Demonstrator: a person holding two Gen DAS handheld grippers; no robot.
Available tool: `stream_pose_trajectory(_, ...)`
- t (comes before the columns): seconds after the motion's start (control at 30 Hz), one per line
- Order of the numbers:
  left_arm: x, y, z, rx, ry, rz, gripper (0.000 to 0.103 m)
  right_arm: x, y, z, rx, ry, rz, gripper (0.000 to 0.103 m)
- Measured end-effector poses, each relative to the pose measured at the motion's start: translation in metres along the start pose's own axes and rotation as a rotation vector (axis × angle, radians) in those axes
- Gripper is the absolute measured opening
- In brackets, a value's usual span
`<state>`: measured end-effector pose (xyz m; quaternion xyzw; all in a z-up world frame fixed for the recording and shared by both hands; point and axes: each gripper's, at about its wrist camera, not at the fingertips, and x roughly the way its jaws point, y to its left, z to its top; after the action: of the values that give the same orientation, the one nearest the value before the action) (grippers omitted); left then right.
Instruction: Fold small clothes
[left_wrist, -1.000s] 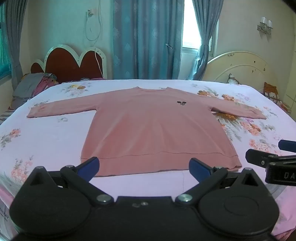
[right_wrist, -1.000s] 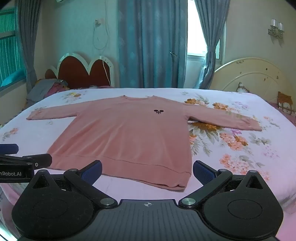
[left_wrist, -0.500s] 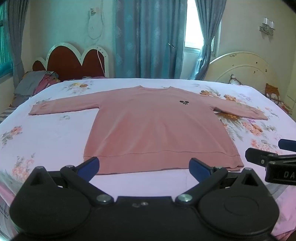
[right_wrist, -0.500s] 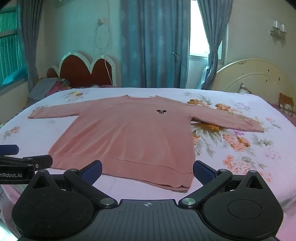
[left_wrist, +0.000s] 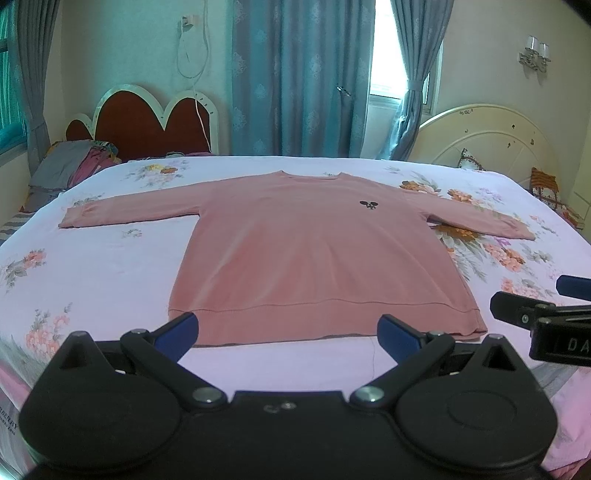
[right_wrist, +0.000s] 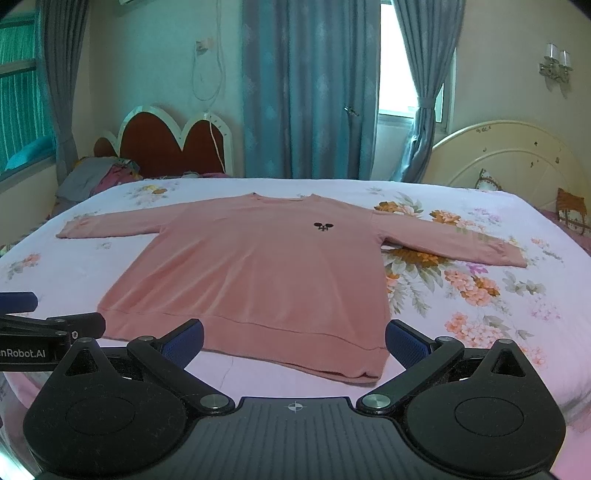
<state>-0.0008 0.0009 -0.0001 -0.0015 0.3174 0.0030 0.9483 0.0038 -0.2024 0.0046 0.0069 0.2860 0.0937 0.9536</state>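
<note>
From the left wrist: a pink sweater (left_wrist: 317, 254) lies flat on the floral bedsheet (left_wrist: 103, 266), sleeves out to either side, likely spread so for folding; the left gripper (left_wrist: 288, 328), fingers wide and empty, hovers near its hem. From the right wrist: the right gripper (right_wrist: 293, 338), equally wide and empty, faces the hem too; the sweater's body runs hem-near to neckline-far, toward the curtains (right_wrist: 310, 88).
</note>
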Motion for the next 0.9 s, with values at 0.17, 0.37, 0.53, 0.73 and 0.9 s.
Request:
stream_pose_trajectory(0.17, -0.0007, 0.0003, 0.0002, -0.001, 0.0, 0.001, 0.103, -0.0009, -0.0005, 0.0001, 0.001, 0.0, 0.002, 0.103)
stream_pose_trajectory(0.37, -0.0008, 0.0005, 0.0001, -0.001, 0.0, 0.0, 0.103, -0.0019, 0.0, -0.0003, 0.0, -0.001, 0.001, 0.103)
stream_pose_trajectory(0.53, -0.0007, 0.0004, 0.0001, 0.0, -0.001, 0.001, 0.103, -0.0017, -0.0002, -0.0002, 0.001, 0.0, 0.001, 0.103)
stream_pose_trajectory(0.73, -0.0011, 0.0006, 0.0001, 0.0, 0.001, 0.002, 0.103, -0.0037, -0.0005, 0.0005, 0.003, 0.0, 0.003, 0.103)
stream_pose_trajectory(0.9, -0.0022, 0.0015, -0.0001, -0.001, -0.002, 0.002, 0.103, -0.0048, 0.0012, 0.0011, 0.001, -0.003, 0.001, 0.103)
